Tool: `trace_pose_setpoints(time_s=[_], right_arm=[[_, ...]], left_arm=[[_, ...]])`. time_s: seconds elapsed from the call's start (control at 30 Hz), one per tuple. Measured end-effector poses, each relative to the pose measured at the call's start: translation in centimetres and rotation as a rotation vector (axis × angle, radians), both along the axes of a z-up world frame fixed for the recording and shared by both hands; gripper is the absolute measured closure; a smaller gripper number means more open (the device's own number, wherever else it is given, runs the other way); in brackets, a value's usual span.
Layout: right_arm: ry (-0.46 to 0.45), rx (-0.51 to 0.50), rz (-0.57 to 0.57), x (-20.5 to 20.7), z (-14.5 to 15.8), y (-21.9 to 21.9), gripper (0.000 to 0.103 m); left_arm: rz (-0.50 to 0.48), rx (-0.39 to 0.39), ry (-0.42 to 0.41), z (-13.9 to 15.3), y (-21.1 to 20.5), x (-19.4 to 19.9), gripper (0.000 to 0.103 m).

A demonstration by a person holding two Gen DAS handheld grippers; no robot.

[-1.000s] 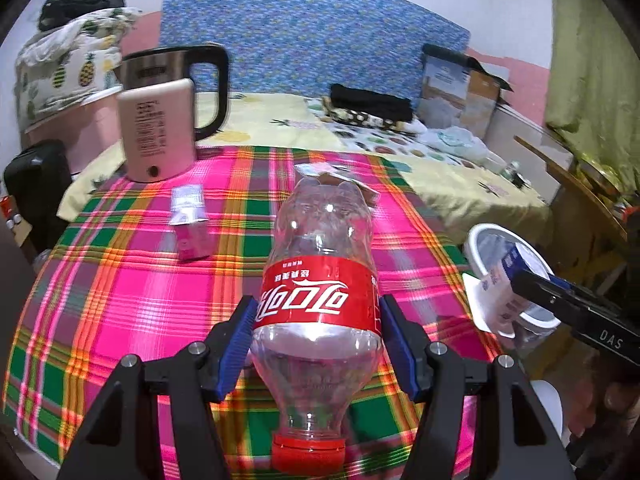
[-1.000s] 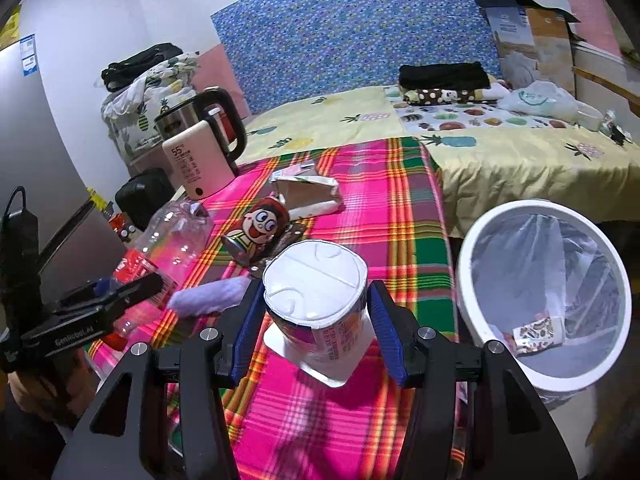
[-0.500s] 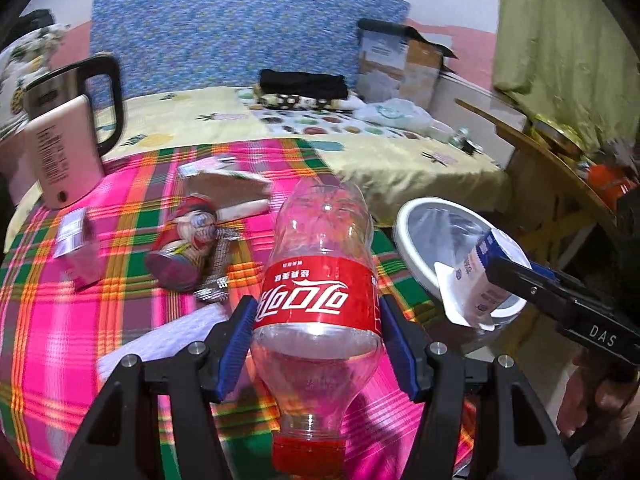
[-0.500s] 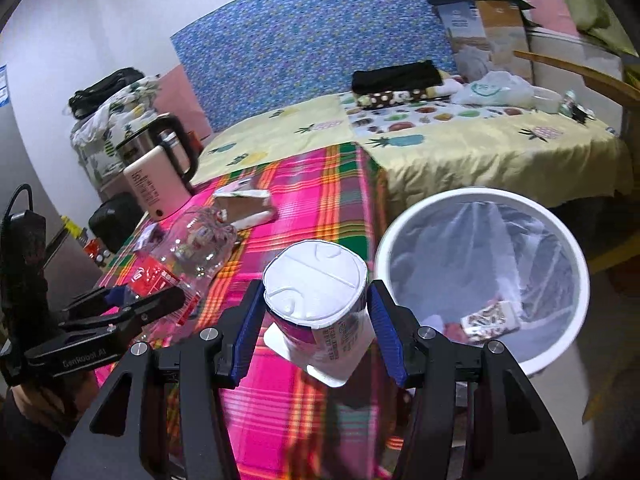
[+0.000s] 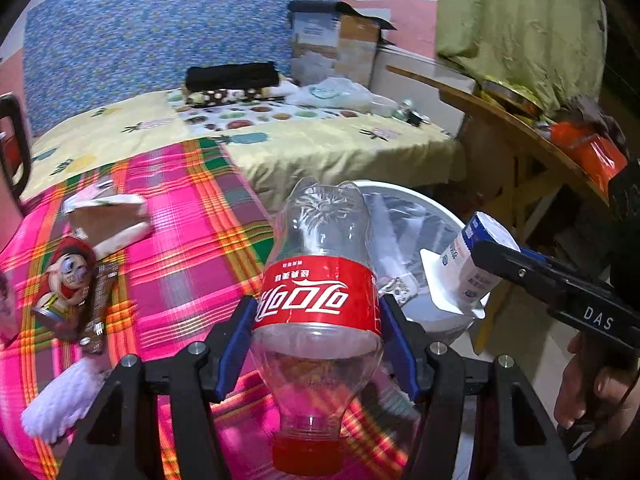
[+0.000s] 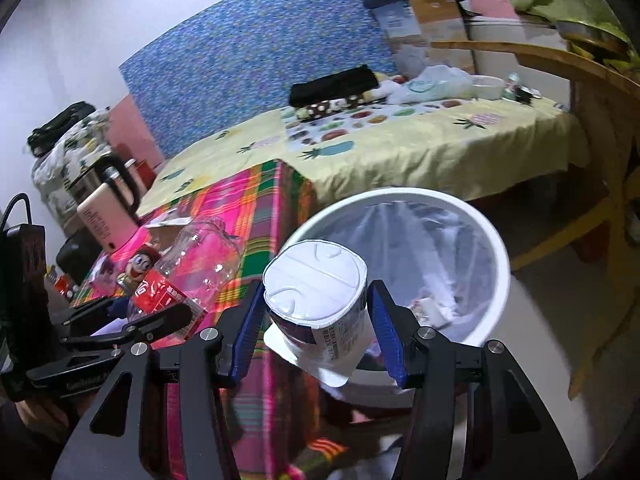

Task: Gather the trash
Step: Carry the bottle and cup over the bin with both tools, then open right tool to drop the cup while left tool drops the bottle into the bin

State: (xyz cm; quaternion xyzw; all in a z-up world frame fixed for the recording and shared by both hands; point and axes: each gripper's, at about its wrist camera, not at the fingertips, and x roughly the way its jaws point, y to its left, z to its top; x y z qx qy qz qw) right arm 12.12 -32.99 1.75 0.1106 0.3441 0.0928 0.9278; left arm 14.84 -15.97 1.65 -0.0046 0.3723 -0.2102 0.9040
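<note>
My left gripper [image 5: 320, 344] is shut on an empty clear cola bottle [image 5: 320, 276] with a red label, cap toward the camera, held over the table's right edge near the bin. My right gripper [image 6: 316, 320] is shut on a white yogurt cup [image 6: 320, 292] and holds it at the near rim of the white lined trash bin [image 6: 496, 248], which has some wrappers inside. The bin also shows in the left wrist view [image 5: 424, 200], with the right gripper and cup [image 5: 468, 268] over it. The bottle shows in the right wrist view [image 6: 188, 268].
On the pink plaid tablecloth [image 5: 180, 240] lie a cartoon-printed can [image 5: 66, 280], a torn carton [image 5: 108, 212] and a white tissue [image 5: 60, 396]. A kettle [image 6: 104, 200] stands at the far side. A bed [image 5: 280, 136] lies behind, a wooden table [image 5: 520, 128] to the right.
Both grippers have swung right, from over the table toward the bin. The cup now sits at the bin's rim and the bottle is close beside it.
</note>
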Motion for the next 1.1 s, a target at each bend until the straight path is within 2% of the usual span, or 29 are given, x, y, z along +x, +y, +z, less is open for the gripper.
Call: trace_pose_setpoints(time_s=[0.3,0.73,1.1], right_arm=[[0.027,-0.007,-0.059,0.6,-0.9,-2.0,0.049],[0.103,-0.028,-0.062,1.7,-2.5,-3.1,0.049],[0.08,-0.04,-0.076,1.6,-2.3,-3.2,0.049]], left_arm=[[-0.068,0.002,0.019,-0.7,-3.1,1.4,0.039],[-0.136,0.001,0.082,-2.5,-5.6,3.1,0.039],[-0.128,-0.051,0.044,-1.4,-4.8,2.8,0.03]])
